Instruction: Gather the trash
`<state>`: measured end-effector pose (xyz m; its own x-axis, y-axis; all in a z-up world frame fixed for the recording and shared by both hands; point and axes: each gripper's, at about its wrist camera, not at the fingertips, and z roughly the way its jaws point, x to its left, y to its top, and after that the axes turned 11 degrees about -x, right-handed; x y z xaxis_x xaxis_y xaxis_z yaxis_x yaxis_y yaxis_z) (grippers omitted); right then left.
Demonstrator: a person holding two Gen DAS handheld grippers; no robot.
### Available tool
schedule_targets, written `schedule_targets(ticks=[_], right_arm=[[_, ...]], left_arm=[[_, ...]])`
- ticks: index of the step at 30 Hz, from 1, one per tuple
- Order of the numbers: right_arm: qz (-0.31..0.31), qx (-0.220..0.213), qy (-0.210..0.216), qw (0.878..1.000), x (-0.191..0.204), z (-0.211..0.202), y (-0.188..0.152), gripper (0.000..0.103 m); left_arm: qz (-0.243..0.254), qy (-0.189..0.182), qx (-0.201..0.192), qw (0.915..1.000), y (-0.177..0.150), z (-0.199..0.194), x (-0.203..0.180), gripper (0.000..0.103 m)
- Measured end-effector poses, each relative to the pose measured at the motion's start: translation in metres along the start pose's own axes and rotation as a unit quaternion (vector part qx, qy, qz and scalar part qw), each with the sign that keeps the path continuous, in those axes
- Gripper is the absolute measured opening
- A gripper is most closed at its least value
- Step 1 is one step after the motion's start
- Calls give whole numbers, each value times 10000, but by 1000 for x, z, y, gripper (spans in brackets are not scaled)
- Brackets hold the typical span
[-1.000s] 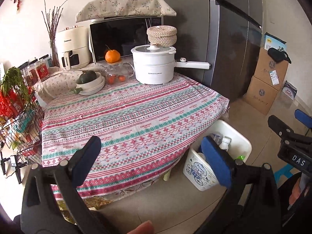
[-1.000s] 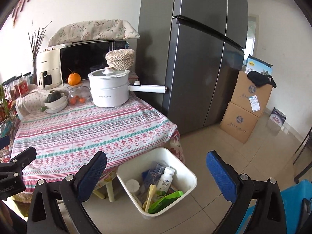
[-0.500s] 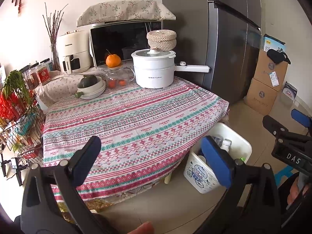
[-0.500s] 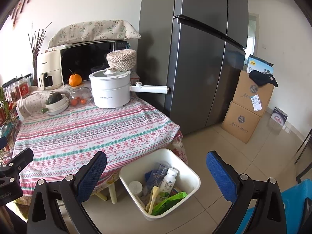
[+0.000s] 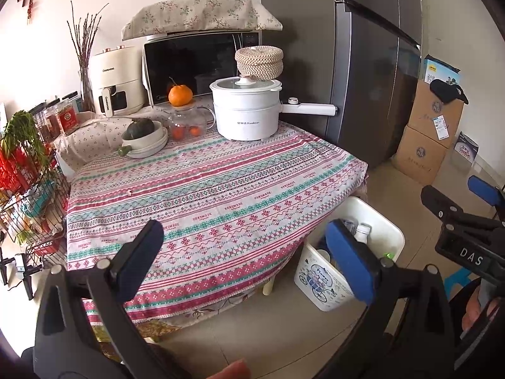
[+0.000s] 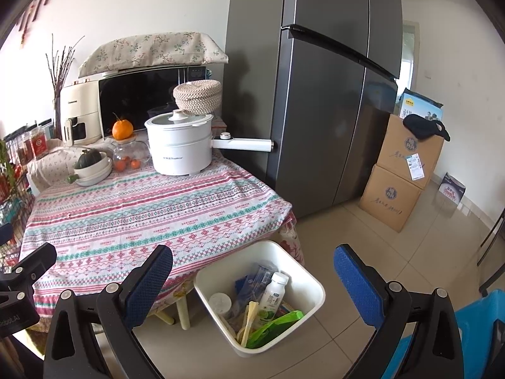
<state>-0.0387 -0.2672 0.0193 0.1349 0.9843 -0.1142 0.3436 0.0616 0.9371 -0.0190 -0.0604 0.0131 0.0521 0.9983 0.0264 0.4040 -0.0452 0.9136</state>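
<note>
Two handheld grippers with blue-padded fingers, both empty, jaws spread wide apart. Left gripper (image 5: 244, 252) raised above the near edge of a table (image 5: 205, 195) covered in a striped pink, teal and white patterned cloth. Between and beyond its jaws, the bare cloth; further ahead, a white electric pot (image 5: 246, 112) with a long handle, a woven basket (image 5: 259, 63) behind its lid, an orange (image 5: 180, 95) on a glass jar, a bowl holding a dark green squash (image 5: 141, 128), and a microwave (image 5: 202, 66) under a floral cover. Just behind its right jaw, down on the tiled floor beside the table corner, a white trash bin (image 5: 318, 279). Right gripper (image 6: 251, 278) above the floor, with that trash bin (image 6: 311, 289) lying directly between its jaws and below them. Inside the bin: a small white bottle (image 6: 275, 293), a green plastic bag (image 6: 274, 325), a round white lid, pale sticks and blue wrappers. Beyond the right jaw, a tall grey refrigerator (image 6: 322, 101) and stacked cardboard boxes (image 6: 401, 173). To the left of the left jaw, part of the other gripper. Nothing touching either pair of pads.
</note>
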Motion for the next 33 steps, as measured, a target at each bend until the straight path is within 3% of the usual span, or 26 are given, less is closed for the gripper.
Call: schedule_targets(ticks=[33], right_arm=[[16, 47, 39, 10000, -3, 4, 0, 103]], left_arm=[[-26, 15, 29, 10000, -3, -2, -1, 102]])
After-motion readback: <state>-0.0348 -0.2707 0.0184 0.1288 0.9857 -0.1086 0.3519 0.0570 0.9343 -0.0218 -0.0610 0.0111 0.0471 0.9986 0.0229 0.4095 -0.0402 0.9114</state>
